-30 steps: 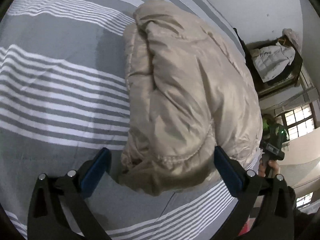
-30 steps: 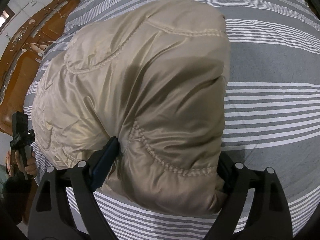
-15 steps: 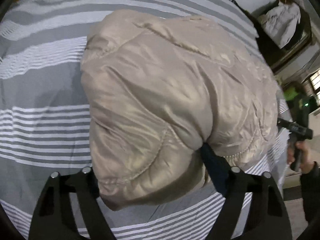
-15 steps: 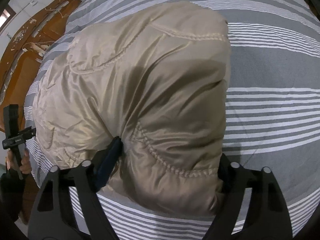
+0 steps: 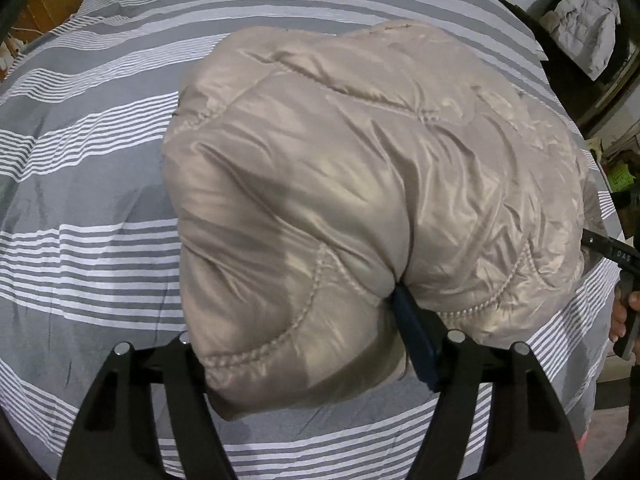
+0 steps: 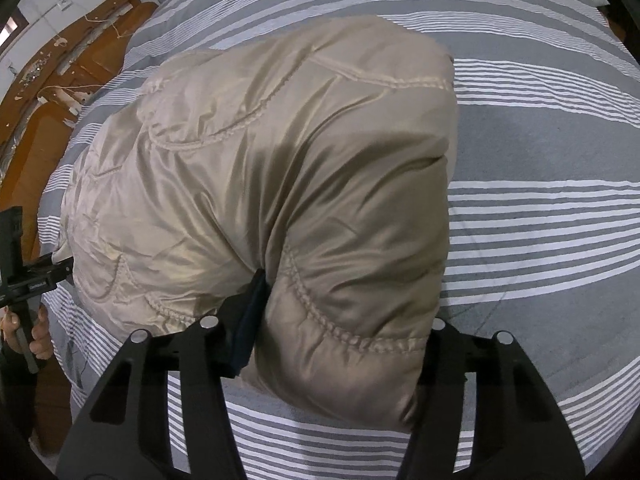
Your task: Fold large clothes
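A beige quilted puffer jacket [image 5: 352, 184] lies bunched on a bed with a grey and white striped cover [image 5: 80, 208]. My left gripper [image 5: 304, 344] is shut on the jacket's near left end; the padding fills the gap and hides the left finger. My right gripper [image 6: 340, 332] is shut on the jacket's [image 6: 280, 168] near right end; its blue left pad [image 6: 250, 320] presses into the padding. The left gripper also shows at the left edge of the right wrist view [image 6: 24, 276], and the right one at the right edge of the left wrist view [image 5: 624, 264].
A wooden headboard [image 6: 60, 72] runs along the bed's far left in the right wrist view. A dark rack with a pale garment [image 5: 588, 36] stands past the bed's right side in the left wrist view. The striped cover [image 6: 540, 200] spreads around the jacket.
My left gripper has moved in over the jacket's end and shut on it; one second ago it was open around it. My right gripper has kept its hold.
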Demonstrator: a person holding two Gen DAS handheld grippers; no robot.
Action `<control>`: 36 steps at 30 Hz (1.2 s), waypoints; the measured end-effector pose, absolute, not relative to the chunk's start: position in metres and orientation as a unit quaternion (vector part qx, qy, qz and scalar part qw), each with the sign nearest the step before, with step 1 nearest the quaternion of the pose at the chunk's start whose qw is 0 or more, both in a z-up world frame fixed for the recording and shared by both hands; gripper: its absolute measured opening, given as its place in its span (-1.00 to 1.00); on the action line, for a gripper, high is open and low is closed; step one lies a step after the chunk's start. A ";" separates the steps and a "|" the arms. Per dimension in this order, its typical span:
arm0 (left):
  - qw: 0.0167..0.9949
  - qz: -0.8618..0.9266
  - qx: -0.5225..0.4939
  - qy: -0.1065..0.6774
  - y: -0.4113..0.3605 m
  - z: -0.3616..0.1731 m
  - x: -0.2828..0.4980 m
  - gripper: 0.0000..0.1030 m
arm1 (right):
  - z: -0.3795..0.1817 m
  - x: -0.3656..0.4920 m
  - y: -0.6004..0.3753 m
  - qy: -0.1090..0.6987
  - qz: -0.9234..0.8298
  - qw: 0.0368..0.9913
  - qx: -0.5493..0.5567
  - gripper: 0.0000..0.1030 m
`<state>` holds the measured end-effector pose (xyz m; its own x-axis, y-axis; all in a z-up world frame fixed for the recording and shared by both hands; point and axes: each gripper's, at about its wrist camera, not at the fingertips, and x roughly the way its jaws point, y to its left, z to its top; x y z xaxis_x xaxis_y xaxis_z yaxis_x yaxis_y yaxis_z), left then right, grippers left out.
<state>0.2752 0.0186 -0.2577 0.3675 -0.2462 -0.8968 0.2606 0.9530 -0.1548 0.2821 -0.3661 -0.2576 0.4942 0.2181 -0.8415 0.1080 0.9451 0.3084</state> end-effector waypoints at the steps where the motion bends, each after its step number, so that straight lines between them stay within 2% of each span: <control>1: 0.827 -0.153 0.008 0.541 0.015 -0.258 0.276 0.38 | -0.258 0.282 -0.365 0.502 0.032 0.849 0.161 0.08; 19: 0.814 -0.146 -0.012 0.562 0.030 -0.263 0.279 0.43 | -0.252 0.292 -0.347 0.511 0.020 0.847 0.145 0.09; 21: 0.817 -0.146 -0.010 0.558 0.029 -0.261 0.279 0.40 | -0.249 0.291 -0.345 0.503 0.019 0.852 0.146 0.02; 24: 0.834 -0.143 0.019 0.532 0.018 -0.248 0.274 0.09 | -0.233 0.285 -0.343 0.475 0.022 0.869 0.138 -0.25; 26: 0.844 -0.143 0.012 0.516 0.011 -0.232 0.276 -0.12 | -0.214 0.281 -0.344 0.444 0.020 0.886 0.130 -0.33; 30: 0.875 -0.135 0.010 0.464 -0.015 -0.197 0.281 -0.28 | -0.167 0.279 -0.339 0.380 0.019 0.921 0.085 -0.39; 32: 0.890 -0.144 0.008 0.432 -0.040 -0.174 0.282 -0.44 | -0.138 0.276 -0.333 0.340 0.011 0.940 0.039 -0.40; 36: 0.901 -0.177 0.029 0.396 -0.099 -0.144 0.279 -0.51 | -0.102 0.262 -0.336 0.285 -0.015 0.958 -0.027 -0.41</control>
